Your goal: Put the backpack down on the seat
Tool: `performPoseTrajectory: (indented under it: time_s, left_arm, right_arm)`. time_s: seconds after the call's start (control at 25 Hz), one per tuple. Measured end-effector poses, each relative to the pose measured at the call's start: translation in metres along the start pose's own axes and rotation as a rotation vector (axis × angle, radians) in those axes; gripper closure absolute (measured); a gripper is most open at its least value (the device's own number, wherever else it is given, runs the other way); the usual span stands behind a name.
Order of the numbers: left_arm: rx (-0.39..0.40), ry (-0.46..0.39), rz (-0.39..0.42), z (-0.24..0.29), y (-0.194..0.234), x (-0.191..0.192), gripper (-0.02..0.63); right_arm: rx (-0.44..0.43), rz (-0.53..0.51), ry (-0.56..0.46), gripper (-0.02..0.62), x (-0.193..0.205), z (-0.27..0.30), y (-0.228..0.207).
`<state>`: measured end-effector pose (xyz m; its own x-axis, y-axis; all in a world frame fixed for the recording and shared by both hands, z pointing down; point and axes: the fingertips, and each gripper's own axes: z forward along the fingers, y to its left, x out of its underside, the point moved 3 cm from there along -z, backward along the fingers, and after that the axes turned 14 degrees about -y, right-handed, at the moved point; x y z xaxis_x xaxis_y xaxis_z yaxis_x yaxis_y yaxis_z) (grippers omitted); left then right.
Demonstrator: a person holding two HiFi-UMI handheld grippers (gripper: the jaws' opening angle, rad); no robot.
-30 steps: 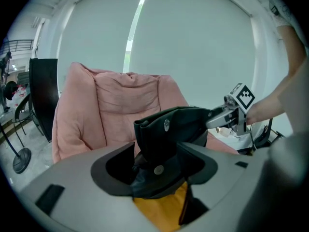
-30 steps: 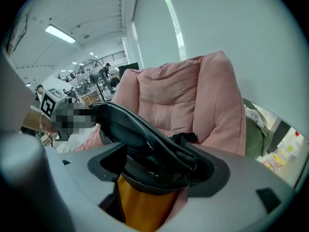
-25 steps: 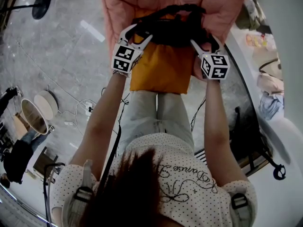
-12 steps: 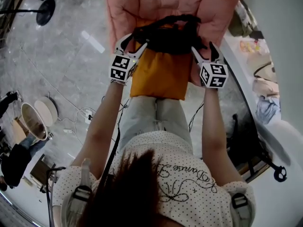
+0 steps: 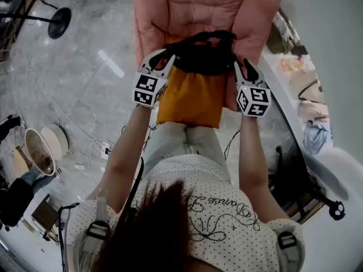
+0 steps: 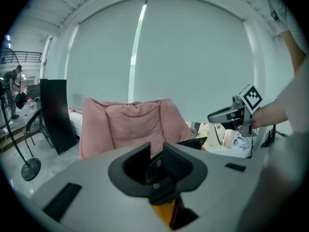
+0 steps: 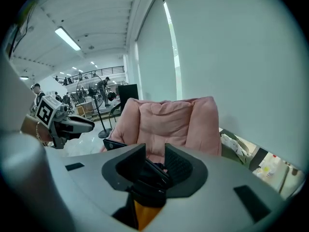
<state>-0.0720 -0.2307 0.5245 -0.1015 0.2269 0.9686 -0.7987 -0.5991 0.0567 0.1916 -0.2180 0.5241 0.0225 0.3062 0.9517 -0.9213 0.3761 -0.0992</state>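
Shirt (image 5: pixel 218 222) — cursive print, "Danse" (the rest unreadable).

Pink armchair (image 5: pixel 195 7) (on grey floor (image 5: pixel 85 101))

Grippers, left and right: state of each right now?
Left gripper: jaws just closed onto the backpack, gripping its black top edge.
Right gripper: jaws just closed, also gripping the backpack's black top.

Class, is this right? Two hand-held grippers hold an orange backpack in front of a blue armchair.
No: the armchair is pink, not blue, as the head view shows. The left hand-held gripper and right hand-held gripper, jaws just closed further onto its black straps, do hold the orange backpack.
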Motion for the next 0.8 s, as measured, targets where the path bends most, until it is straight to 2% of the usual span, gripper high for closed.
performPoseTrajectory:
  time_s: [0.08, 0.16, 0.4, 0.6, 0.8]
  left_arm:
    - [0.007, -0.009, -0.004, -0.007, -0.003, -0.009, 0.561]
    - [0.023, -0.015, -0.019, -0.011, -0.008, -0.013, 0.600]
    - [0.042, -0.064, -0.029, -0.019, -0.016, -0.043, 0.601]
    - [0.051, -0.138, -0.042, -0.026, -0.015, -0.081, 0.603]
    - [0.074, -0.215, -0.030, -0.034, -0.022, -0.121, 0.603]
  right_arm:
    - [-0.007, -0.010, -0.017, 0.531, -0.011, -0.006, 0.007]
    - [-0.013, -0.019, -0.028, 0.583, -0.018, -0.011, 0.012]
    - [-0.017, -0.034, -0.062, 0.583, -0.042, -0.021, 0.023]
    - [-0.025, -0.042, -0.095, 0.584, -0.070, -0.029, 0.032]
    - [-0.014, -0.067, -0.173, 0.584, -0.107, -0.043, 0.038]
